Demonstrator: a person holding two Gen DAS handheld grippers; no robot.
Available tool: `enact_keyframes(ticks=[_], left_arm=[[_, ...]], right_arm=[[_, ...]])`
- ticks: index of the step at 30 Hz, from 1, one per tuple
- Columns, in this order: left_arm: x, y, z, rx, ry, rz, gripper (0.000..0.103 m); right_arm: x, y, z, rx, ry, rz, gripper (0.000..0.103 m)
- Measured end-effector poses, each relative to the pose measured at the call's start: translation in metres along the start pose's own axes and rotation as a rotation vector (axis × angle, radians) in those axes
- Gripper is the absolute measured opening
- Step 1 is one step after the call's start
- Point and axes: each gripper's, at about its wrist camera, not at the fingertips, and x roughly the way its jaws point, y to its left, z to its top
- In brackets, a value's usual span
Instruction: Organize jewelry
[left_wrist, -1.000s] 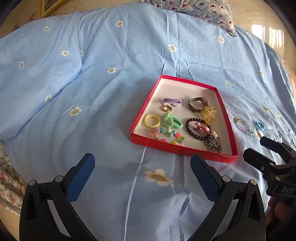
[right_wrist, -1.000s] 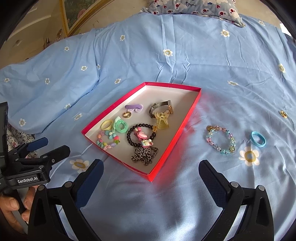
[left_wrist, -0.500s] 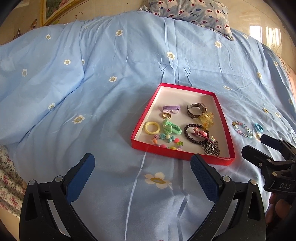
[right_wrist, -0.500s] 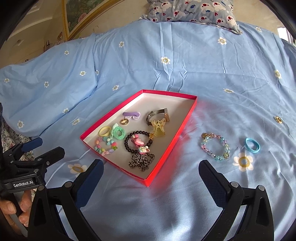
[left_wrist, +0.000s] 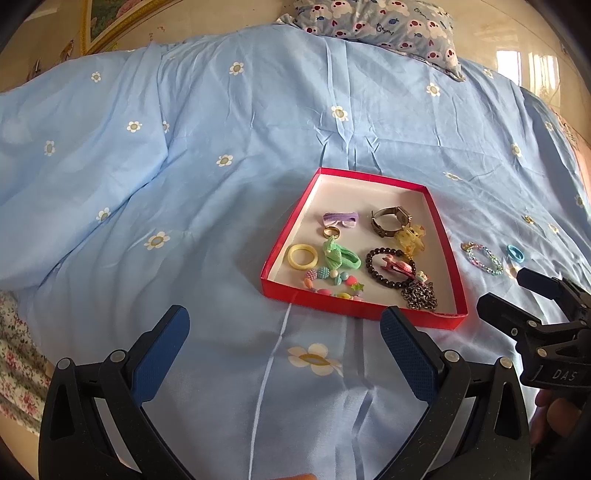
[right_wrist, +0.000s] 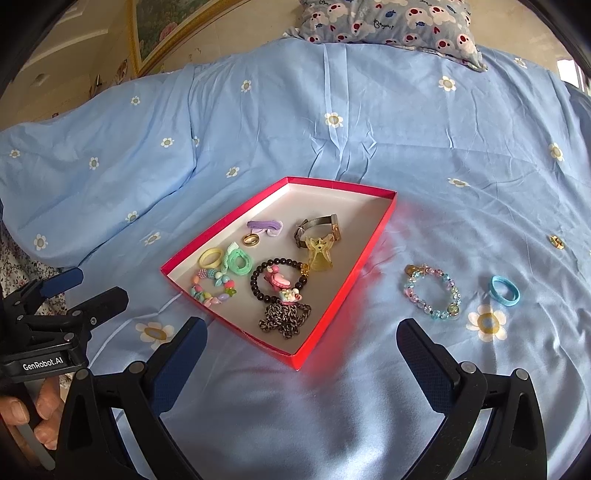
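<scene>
A red shallow box (left_wrist: 284, 236) (right_wrist: 373, 243) lies on the blue bedspread and holds several pieces: a watch (right_wrist: 317, 227), a black bead bracelet (right_wrist: 277, 282), a chain (right_wrist: 284, 319), hair ties and rings. Right of the box on the cloth lie a pastel bead bracelet (right_wrist: 432, 291) (left_wrist: 484, 258), a blue hair tie (right_wrist: 504, 290) (left_wrist: 514, 253) and a small gold piece (right_wrist: 556, 242). My left gripper (left_wrist: 284, 332) is open and empty, short of the box's near edge. My right gripper (right_wrist: 301, 343) is open and empty too, near the box's right corner.
A flowered blue bedspread (left_wrist: 221, 129) covers the bed, bunched into a ridge at the left. A patterned pillow (right_wrist: 388, 18) lies at the far end. A hand (right_wrist: 26, 410) holds the left tool at the lower left of the right wrist view.
Both grippers have drawn back and risen a little, so the box and loose pieces look smaller and lower. Both stayed open. Nothing on the bed has moved.
</scene>
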Motion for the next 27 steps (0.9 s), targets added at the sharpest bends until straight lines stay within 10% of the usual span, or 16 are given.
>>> enact_keyframes(ticks=[27], left_arm=[[0.0013, -0.0018, -0.0021, 0.0, 0.008, -0.016, 0.103]], right_arm=[[0.0009, 0.0081, -0.003, -0.015, 0.021, 0.006, 0.103]])
